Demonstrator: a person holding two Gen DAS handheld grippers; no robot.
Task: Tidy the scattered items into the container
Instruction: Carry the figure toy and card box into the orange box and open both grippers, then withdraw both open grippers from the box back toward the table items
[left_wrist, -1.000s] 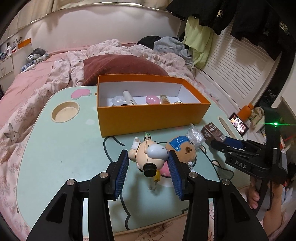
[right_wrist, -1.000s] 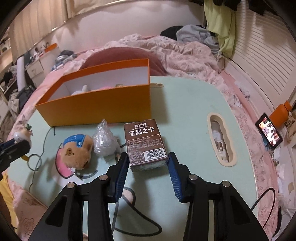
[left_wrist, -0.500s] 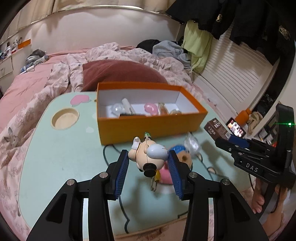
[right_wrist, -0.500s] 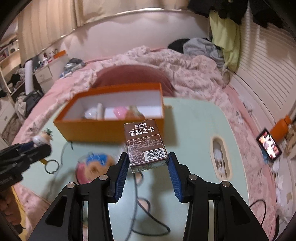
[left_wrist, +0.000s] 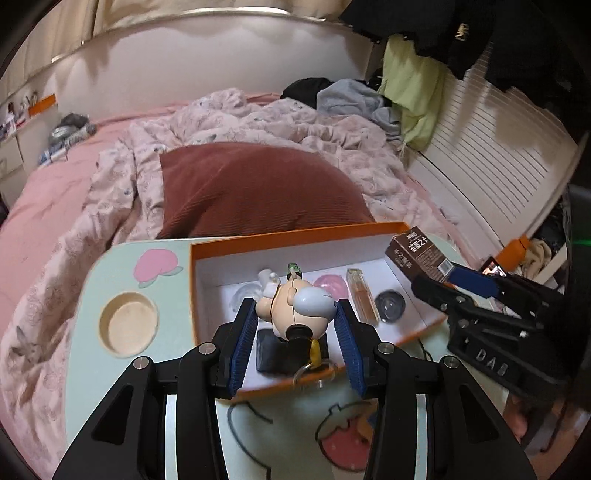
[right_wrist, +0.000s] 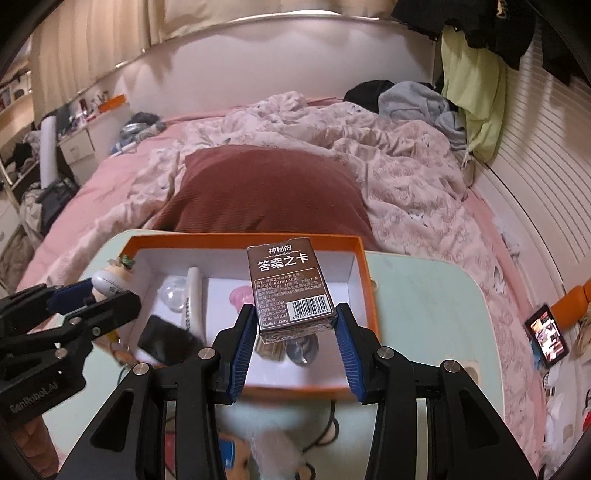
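Right wrist view: our right gripper (right_wrist: 295, 325) clamps the card box (right_wrist: 290, 284), hiding box (right_wrist: 364, 273) contents; left gripper (left_wrist: 295, 321) clamps the figurine (left_wrist: 295, 306), both tilted downward.

The pale green bench (left_wrist: 92, 295) stood on the bed (left_wrist: 48, 206). An open orange box (left_wrist: 295, 236) rested directly on it, beside a round recess (left_wrist: 128, 324). A black cable (left_wrist: 251, 413) lay near its front edge.

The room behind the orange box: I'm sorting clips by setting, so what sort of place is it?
Most likely a bedroom: a bed with a rumpled floral quilt, a dark red pillow, and clothes hanging by the wall.
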